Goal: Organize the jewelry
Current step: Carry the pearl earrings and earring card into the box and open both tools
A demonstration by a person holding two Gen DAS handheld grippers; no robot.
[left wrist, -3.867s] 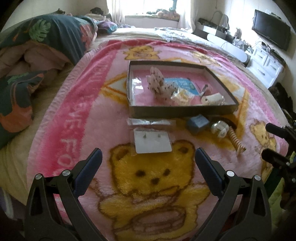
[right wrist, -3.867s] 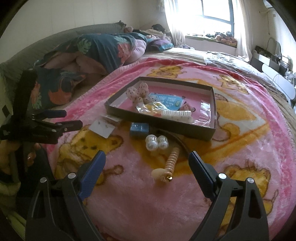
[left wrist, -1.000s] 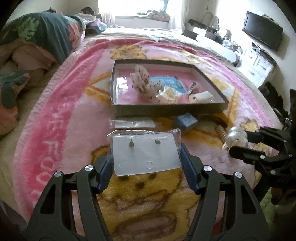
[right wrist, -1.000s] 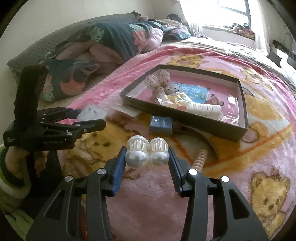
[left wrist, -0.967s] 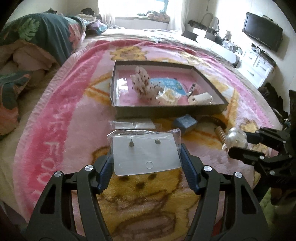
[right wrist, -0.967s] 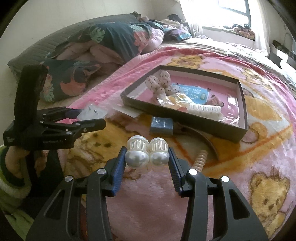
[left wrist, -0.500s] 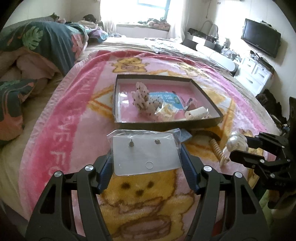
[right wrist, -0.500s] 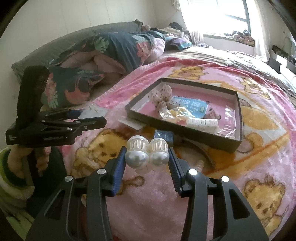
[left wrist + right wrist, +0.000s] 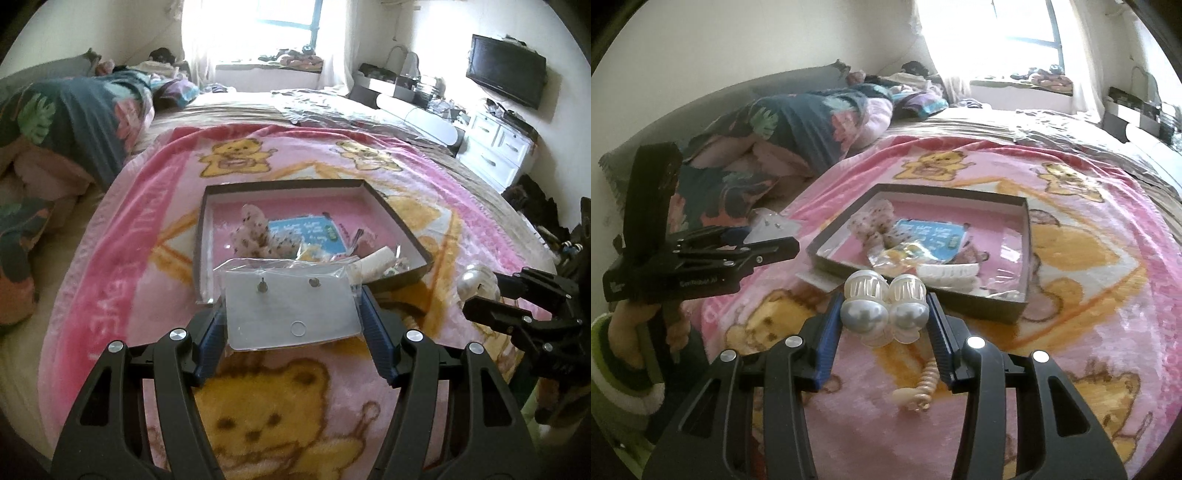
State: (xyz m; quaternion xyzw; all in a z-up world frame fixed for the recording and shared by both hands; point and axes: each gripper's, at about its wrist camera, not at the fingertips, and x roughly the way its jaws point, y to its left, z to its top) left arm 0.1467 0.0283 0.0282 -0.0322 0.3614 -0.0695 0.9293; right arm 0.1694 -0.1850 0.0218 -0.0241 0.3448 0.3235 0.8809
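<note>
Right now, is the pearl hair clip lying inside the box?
No, the pearl hair clip is clamped between the right gripper's blue pads, in front of the box rather than inside it.

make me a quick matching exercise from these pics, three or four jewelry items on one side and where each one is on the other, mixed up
Things:
1. earring card in a clear bag
2. pearl hair clip
3. beige spiral hair tie
4. blue card

Places:
A. lying on the blanket
B. in the left tongs
C. inside the tray
D. in the right tongs

Pairs: 1-B, 2-D, 3-A, 4-C
</note>
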